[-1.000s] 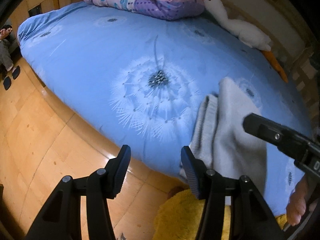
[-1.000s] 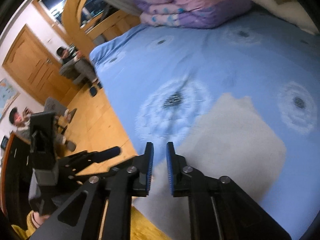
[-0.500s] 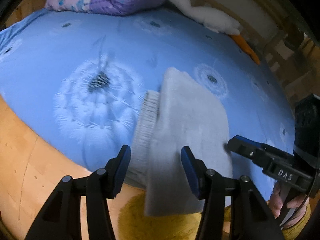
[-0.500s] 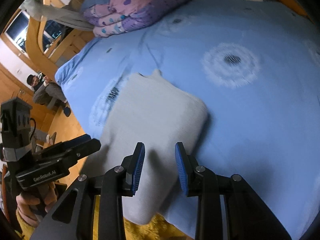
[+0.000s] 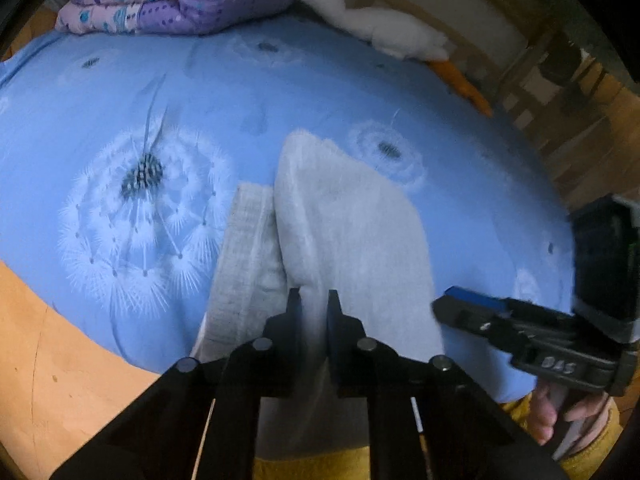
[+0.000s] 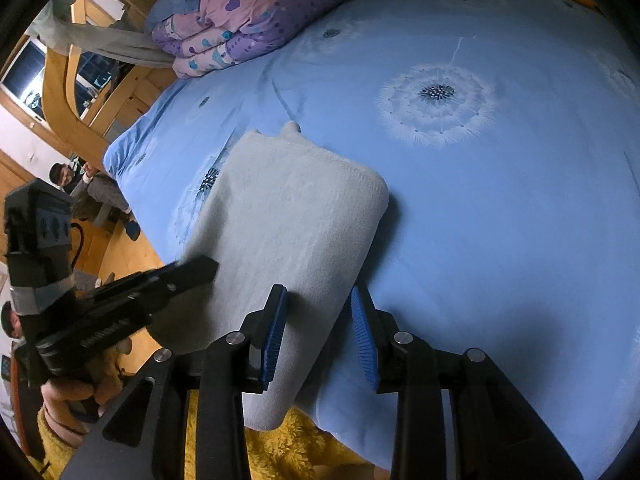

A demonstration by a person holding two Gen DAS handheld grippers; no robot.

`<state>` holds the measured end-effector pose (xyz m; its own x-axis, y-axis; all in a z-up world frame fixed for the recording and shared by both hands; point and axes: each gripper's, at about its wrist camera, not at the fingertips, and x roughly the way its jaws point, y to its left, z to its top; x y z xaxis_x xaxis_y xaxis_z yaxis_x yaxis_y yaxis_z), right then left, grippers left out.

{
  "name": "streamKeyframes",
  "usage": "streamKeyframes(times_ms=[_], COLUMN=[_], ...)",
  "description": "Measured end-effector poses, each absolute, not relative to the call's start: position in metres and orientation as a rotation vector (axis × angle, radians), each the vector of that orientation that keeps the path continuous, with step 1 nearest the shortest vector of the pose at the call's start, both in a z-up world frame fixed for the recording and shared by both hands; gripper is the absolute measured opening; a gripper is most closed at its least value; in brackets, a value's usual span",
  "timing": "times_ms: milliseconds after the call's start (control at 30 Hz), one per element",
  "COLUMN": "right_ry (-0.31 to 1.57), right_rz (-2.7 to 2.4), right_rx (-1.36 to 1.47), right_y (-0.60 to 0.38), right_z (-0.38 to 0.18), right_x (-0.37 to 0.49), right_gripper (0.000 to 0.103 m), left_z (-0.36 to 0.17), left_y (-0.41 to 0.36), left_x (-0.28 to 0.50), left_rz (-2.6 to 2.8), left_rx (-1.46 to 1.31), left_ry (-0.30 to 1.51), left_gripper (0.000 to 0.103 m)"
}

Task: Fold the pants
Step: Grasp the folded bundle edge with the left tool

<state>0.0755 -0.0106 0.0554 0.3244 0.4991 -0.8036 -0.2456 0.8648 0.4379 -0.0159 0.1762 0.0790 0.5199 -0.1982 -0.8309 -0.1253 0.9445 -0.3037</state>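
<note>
Left hand-held gripper (image 5: 314, 312) just closed, pinching pants (image 5: 352, 232) near edge on bed (image 5: 224, 92). Right hand-held gripper (image 6: 318, 320) partly open, straddling right edge, no grip yet: close before lifting, raise evenly.

- A bed (image 6: 500, 208) in blue dandelion-print sheeting filled the frame — dimly lit.
- Wooden floor (image 5: 60, 368) lay lower left.
- A dark window (image 6: 24, 76) sat upper left, behind a curved wooden bedframe (image 6: 64, 92).

open sheet (image 6: 500, 208) right of pants (image 6: 288, 216)
</note>
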Motion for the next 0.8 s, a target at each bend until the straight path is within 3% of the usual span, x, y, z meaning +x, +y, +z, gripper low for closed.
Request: streamKeyframes(times_ms=[200,400,433,500,600,800], right_ry=[1.136,1.148,1.152,1.169,1.183,1.199], right_rz=[0.508,0.521,0.519,0.505,0.501,0.507], right_rx=[0.25,0.225,0.222,0.228,0.267,0.322], right_y=[-0.005,0.005,0.006,0.008,0.009,0.013], right_z=[0.057,0.054,0.053,0.048,0.041,0.032], right_x=[0.075,0.075,0.075,0.078,0.081,0.089], right_gripper=[0.033,0.034,0.035,0.047,0.052,0.055], left_z=[0.102,0.084,0.08,0.072,0.066,0.051], left_y=[0.189,0.217,0.219,0.225,0.23,0.233], left_x=[-0.011,-0.007,-0.007,-0.007,-0.006,0.001], left_rz=[-0.024,0.032,0.035,0.06,0.057,0.006], left_rx=[-0.323,-0.347,-0.354,-0.366,-0.382,-0.425], left_ry=[0.973,1.022,1.032,1.056,1.07,1.108], left_gripper=[0.01,0.011,0.015,0.027,0.041,0.05])
